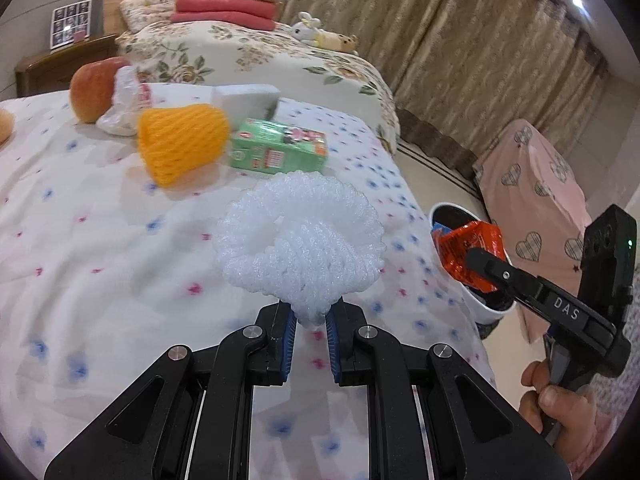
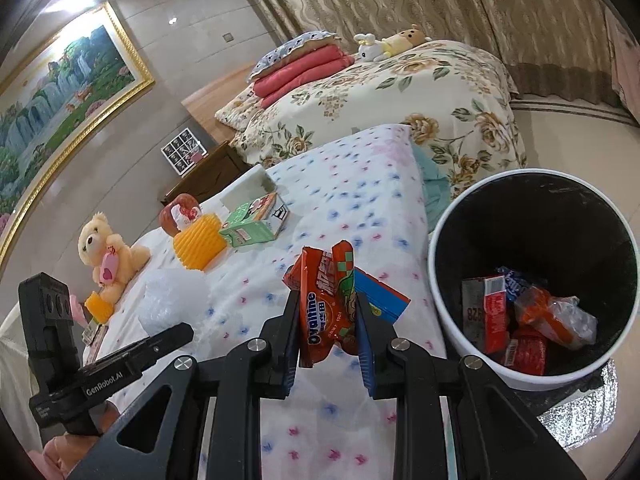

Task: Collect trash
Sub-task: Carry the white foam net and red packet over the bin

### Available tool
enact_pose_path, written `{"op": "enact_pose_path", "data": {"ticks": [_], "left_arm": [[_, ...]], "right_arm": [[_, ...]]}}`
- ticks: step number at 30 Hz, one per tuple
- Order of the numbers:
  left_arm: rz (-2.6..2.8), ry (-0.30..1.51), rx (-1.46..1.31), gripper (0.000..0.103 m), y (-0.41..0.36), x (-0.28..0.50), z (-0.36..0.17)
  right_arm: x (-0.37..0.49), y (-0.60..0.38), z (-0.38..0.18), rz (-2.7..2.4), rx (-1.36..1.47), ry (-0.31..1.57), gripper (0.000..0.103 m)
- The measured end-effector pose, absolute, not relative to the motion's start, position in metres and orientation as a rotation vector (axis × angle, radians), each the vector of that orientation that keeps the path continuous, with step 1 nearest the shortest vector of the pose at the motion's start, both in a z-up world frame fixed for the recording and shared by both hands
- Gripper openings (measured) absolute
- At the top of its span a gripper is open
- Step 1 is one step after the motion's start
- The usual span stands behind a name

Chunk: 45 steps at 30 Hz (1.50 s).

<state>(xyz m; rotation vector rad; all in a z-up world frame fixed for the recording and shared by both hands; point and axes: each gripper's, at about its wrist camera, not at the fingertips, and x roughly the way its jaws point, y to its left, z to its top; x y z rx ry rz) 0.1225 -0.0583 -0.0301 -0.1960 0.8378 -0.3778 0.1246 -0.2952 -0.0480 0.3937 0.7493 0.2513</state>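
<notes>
The white foam net (image 1: 300,240) is pinched by its lower end between the nearly shut jaws of the left gripper (image 1: 311,330), above the spotted bed cover (image 1: 100,240). The orange Ovaltine wrapper (image 2: 326,306) is clamped upright in the narrow jaws of the right gripper (image 2: 329,334), just beside the white bin (image 2: 452,320), not yet over its opening. Only a small tail of the net is gripped — it could slip out and fall on the bed. The wrapper, if released early, would land on the cover or floor. With both grippers near the rim, the bin could be knocked — or the grippers could collide.
</notes>
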Motion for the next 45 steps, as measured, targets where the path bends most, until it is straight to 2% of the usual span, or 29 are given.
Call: {"op": "enact_pose_path", "data": {"ticks": [45], "left_arm": [[-0.628,0.835,-0.003,0.012,-0.21,0.145,-0.011]], "right_arm": [[0.102,-0.413,-0.052,0.037,0.48,0.72,0.025]]}}
